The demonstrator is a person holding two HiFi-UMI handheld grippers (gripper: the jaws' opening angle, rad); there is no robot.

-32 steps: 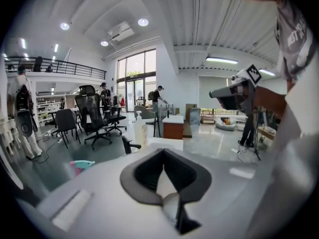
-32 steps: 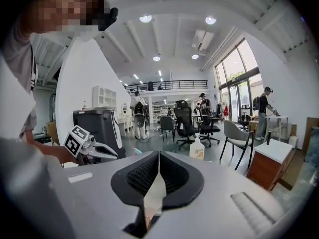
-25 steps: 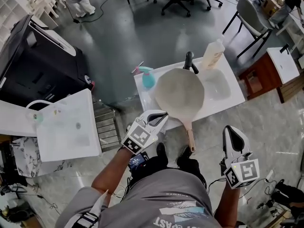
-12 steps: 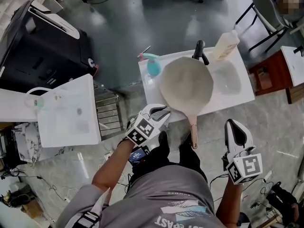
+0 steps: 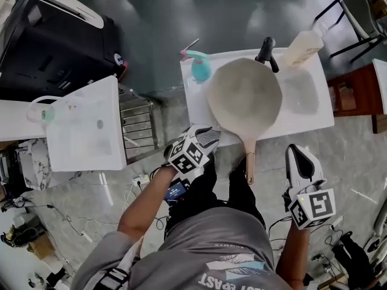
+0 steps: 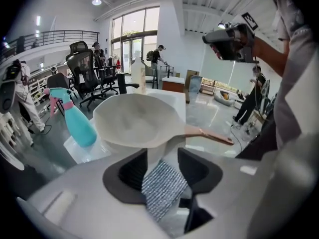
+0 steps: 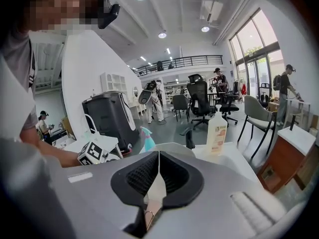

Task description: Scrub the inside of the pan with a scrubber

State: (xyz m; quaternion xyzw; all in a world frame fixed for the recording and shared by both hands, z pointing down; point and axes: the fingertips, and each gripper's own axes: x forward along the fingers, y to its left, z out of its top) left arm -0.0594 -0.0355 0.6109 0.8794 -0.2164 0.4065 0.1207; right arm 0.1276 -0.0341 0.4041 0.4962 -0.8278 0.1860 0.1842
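One cream round pan (image 5: pixel 244 95) — slim copper-pink handle (image 5: pixel 250 161) — rests on a white sink unit (image 5: pixel 322 118).

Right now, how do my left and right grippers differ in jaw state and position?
Left gripper: jaws apart, having just been opening, with the scrubber between them; right gripper: jaws closed together, nothing between. The left gripper is at the counter edge beside the pan; the right gripper hangs short of the counter, right of the pan handle, not touching it. Both point toward the pan.
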